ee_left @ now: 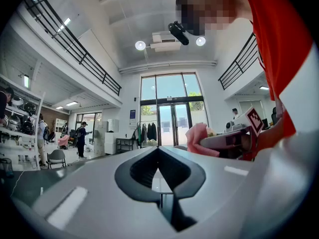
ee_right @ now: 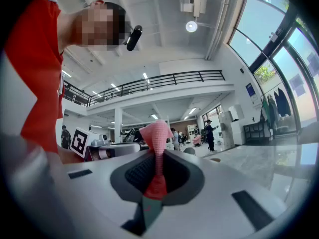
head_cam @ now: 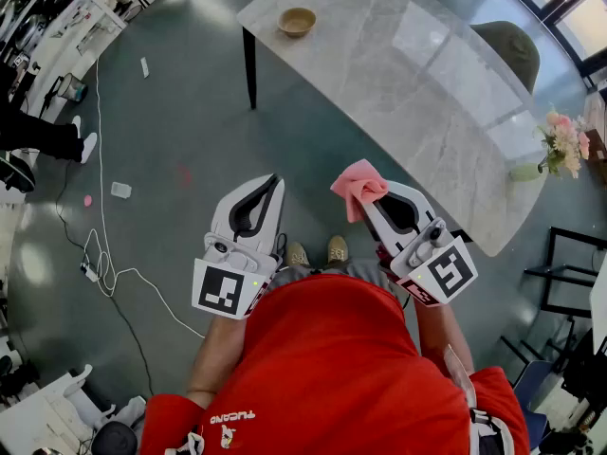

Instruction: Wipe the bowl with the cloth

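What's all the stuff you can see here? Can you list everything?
table: one, pale grey marble, ahead of the person
bowl: one, tan, on the table's far corner
flowers: one bunch, pink and cream, by the table's right end
chair: one, green, beyond the table
cable: one, white, on the floor at left
cloth: one, pink, pinched in the right tool
shirt: one, red, on the person
shoes: two, tan, on the floor
left tool: one, white, shut, empty
right tool: one, white, shut on the cloth
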A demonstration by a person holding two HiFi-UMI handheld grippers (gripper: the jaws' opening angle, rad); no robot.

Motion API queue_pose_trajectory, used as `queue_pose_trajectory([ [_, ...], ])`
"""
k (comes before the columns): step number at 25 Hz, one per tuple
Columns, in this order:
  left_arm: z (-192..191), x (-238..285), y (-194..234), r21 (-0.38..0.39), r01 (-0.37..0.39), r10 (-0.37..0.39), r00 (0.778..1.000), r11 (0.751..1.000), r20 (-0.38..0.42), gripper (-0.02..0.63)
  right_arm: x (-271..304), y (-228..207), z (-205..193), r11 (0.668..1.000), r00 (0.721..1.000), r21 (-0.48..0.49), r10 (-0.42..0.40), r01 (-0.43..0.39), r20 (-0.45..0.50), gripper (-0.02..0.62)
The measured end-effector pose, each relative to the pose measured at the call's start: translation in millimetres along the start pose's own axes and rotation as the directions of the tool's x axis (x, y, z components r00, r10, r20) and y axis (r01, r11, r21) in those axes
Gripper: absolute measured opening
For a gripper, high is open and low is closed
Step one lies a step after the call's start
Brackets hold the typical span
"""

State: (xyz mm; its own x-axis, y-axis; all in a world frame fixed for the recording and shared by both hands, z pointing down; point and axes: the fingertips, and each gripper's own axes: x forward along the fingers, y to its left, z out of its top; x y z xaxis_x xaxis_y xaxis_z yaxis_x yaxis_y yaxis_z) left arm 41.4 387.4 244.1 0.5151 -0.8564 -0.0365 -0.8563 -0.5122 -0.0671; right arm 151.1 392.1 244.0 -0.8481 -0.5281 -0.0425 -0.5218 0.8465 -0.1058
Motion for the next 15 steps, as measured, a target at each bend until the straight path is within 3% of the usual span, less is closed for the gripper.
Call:
queue_pose_trajectory([
  [15,0.0,5.5,-0.7,0.004,-0.005,0.005,1.0,1.0,-0.004,0.005,-1.3,-6.5,5.5,1.0,1.0,0.025,0.013,-0.014,0.024,0.021],
])
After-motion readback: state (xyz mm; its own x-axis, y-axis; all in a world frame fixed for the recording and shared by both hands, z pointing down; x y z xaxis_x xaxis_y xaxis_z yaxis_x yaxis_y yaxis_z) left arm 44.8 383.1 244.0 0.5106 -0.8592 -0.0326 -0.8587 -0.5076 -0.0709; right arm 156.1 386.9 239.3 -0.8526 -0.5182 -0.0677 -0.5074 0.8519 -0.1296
